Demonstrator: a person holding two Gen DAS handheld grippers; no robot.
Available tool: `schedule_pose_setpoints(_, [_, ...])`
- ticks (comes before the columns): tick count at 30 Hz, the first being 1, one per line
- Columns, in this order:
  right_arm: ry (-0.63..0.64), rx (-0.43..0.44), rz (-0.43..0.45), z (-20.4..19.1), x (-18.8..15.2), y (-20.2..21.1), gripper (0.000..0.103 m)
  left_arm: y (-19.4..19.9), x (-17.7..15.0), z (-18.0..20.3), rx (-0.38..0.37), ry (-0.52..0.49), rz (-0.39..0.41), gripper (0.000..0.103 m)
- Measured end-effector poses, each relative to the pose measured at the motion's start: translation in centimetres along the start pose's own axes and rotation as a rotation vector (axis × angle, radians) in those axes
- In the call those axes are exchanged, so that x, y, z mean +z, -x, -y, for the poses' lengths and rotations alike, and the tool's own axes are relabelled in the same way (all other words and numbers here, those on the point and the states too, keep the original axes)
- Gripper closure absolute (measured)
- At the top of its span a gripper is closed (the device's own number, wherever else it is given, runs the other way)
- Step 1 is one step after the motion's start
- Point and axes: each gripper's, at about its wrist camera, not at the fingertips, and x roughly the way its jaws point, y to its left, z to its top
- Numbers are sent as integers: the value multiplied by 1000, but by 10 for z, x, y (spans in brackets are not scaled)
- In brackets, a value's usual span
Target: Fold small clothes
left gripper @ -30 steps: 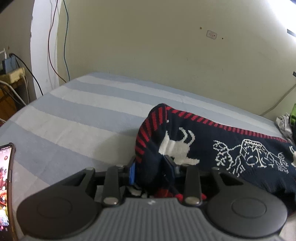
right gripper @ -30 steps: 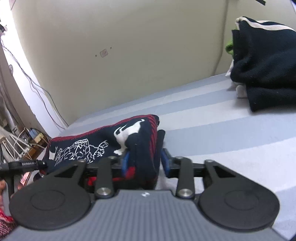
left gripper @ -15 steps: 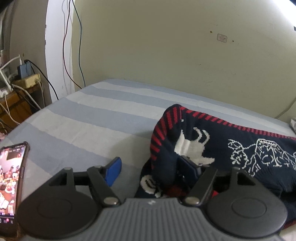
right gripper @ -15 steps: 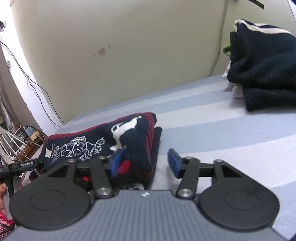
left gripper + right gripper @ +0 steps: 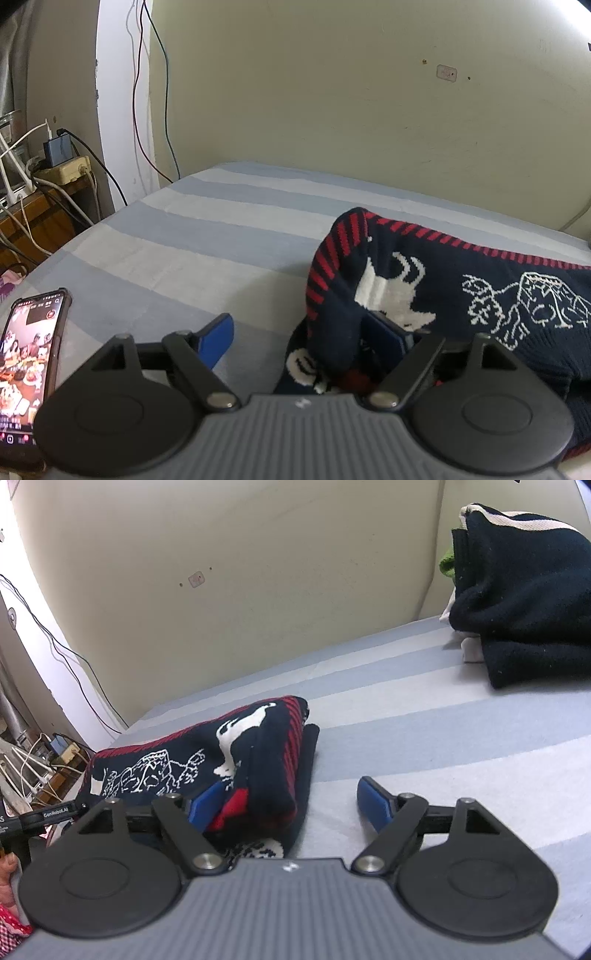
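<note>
A small navy sweater (image 5: pixel 461 291) with red striped trim and white animal figures lies folded on the striped bed. It also shows in the right wrist view (image 5: pixel 207 764). My left gripper (image 5: pixel 303 339) is open at the sweater's left end; its right finger is tucked under a raised fold, its left finger is free over the sheet. My right gripper (image 5: pixel 291 805) is open at the sweater's right end; its left finger sits against the fold, its right finger is over bare sheet.
A phone (image 5: pixel 29 354) with a lit screen lies on the bed at the left edge. A pile of dark clothes (image 5: pixel 517 602) sits at the far right by the wall. Cables and a power strip (image 5: pixel 62 170) are left of the bed.
Both grippers were shut on the sweater's ends one second ago. Both have opened and let go. The sweater now rests on the bed.
</note>
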Motion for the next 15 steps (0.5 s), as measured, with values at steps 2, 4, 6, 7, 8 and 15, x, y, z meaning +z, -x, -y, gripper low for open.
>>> schedule_pose_setpoints(2, [0,6,22,0,0,3,19,0,0,-1,-1,3,-1,22])
schedule_pose_setpoints(4, [-1,17,37,0,-1,6,19,0,0,-1,0,4,-2,21])
schedule_pose_setpoints(6, [2,24,40,-1,-1,7,18,0,0,-1,2,3,-1,21])
schedule_pose_setpoints(7, [3,29,33,-3,-1,7,18,0,0,-1,3,3,-2,20])
schedule_pose_setpoints(8, [6,41,16,-3,-1,5,17,-1,0,-1,4,3,-2,20])
schedule_pose_setpoints(15, [140,36,-73,-25,-8,-7,13,-3,1,-2,8,13,-11,16])
